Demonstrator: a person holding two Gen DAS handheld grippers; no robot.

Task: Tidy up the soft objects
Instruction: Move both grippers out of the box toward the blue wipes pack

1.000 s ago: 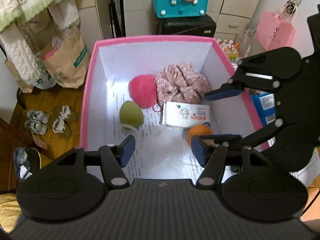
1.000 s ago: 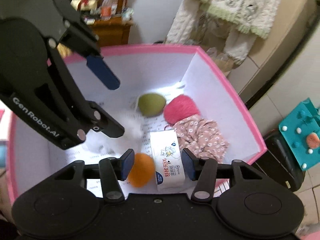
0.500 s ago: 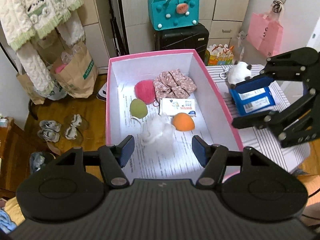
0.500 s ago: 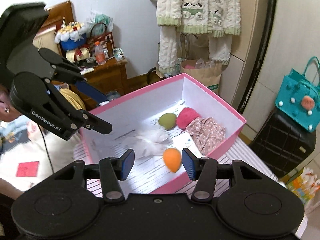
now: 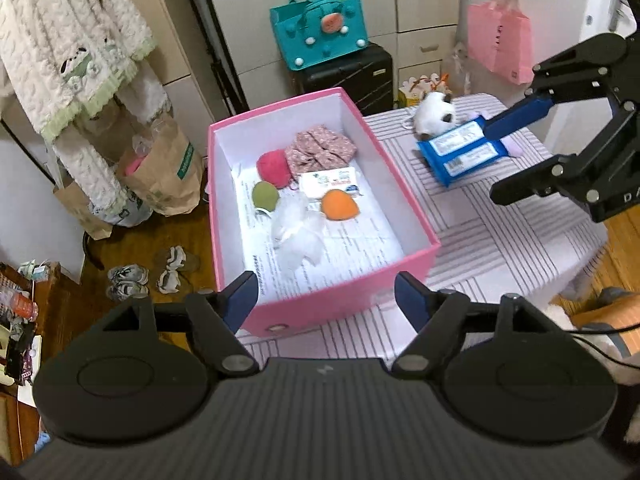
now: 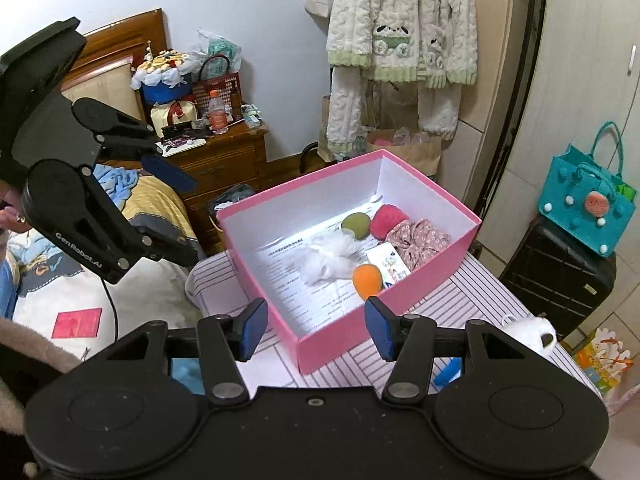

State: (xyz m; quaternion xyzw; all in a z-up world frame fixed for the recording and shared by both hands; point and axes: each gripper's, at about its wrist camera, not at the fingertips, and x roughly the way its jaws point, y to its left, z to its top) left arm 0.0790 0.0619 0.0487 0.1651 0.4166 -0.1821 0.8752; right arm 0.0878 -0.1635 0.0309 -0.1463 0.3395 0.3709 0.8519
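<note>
Left gripper (image 5: 324,296): my fingers stood apart and empty at lower centre, above the pink box's (image 5: 340,304) near wall.
Box: centre frame, holding sponges, scrunchie and tissues; bare paper floor toward me.
Right gripper (image 5: 520,156): fingers apart, empty, over the blue wipes pack (image 5: 460,152) and plush toy (image 5: 432,116), upper right, unboxed.

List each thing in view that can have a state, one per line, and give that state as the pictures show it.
pink box: open, no lid on
left tool: open, empty
right tool: open, empty
blue wipes pack: flat on the table, outside the box
white plush toy: on the table, outside the box
orange sponge: in the box
</note>
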